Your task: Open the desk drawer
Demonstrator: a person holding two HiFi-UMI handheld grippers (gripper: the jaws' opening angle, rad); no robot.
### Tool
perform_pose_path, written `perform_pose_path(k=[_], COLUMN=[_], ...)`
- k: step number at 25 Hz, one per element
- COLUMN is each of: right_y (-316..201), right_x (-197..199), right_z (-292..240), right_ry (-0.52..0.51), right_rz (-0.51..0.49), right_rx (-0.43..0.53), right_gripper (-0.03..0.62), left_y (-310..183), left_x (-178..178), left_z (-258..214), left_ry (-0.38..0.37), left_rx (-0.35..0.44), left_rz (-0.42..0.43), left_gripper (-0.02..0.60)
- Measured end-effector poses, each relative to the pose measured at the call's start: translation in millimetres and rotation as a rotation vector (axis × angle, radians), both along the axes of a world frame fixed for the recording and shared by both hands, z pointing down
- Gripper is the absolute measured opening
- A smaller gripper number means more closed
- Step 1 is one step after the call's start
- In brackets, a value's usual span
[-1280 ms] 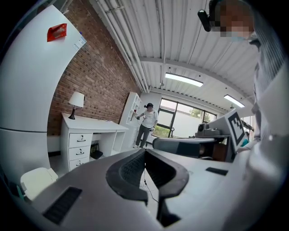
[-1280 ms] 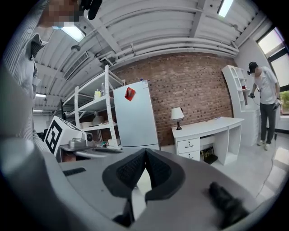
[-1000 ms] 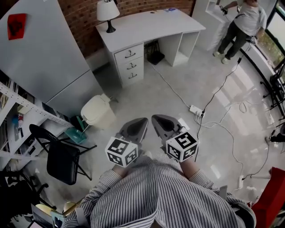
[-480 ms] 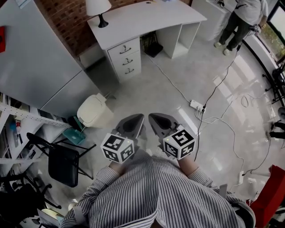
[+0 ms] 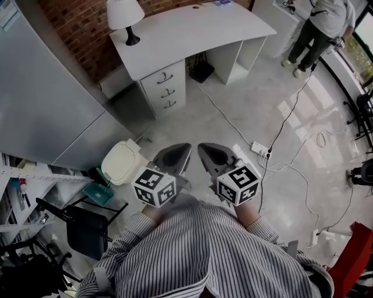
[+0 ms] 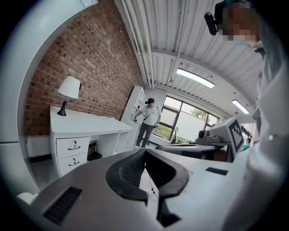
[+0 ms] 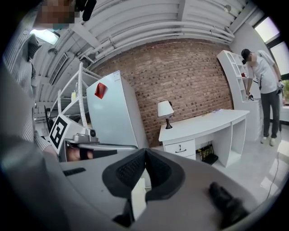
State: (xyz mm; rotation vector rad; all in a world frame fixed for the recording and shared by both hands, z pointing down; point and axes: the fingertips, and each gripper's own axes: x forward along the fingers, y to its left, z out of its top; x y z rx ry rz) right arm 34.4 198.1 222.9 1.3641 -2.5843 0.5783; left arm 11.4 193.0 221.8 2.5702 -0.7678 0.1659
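The white desk [image 5: 192, 29] stands against the brick wall, well ahead of me. On its left side is a stack of three shut drawers [image 5: 165, 88] with dark handles. They also show in the left gripper view [image 6: 72, 145] and the right gripper view [image 7: 180, 148]. My left gripper [image 5: 184, 149] and right gripper [image 5: 203, 148] are held side by side in front of my chest and point toward the desk. Both are shut with nothing between the pads [image 6: 135, 164] [image 7: 133, 169]. Open floor separates them from the drawers.
A table lamp [image 5: 124, 16] stands on the desk's left end. A white lidded bin [image 5: 122, 162] and a teal dustpan [image 5: 98, 193] sit left of my grippers, with a black folding chair [image 5: 84, 230] behind them. A power strip [image 5: 259, 149] with cables lies to the right. A person [image 5: 320, 26] stands at the far right.
The desk and the bin have come nearer in the head view as I moved toward them. Both grippers stayed shut and side by side.
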Motion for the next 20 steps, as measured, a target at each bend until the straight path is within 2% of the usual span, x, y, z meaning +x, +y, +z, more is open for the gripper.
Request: perform_pose_path(k=[12,20], right_y=[-156,-184], right_x=[-24,-31], right_z=[-4,17], right_ry=[0.007,0.007], right_rz=[0.048,0.054], right_rx=[0.031,-0.034], right_gripper=[0.017,0.017], left_y=[-157,-183], left_x=[-23,-24], left_z=[-5,17], left_ry=[0.002,0.020], left_rx=[0.014,-0.068], left_rz=[0.033,0.044], left_gripper=[0.012,0.012])
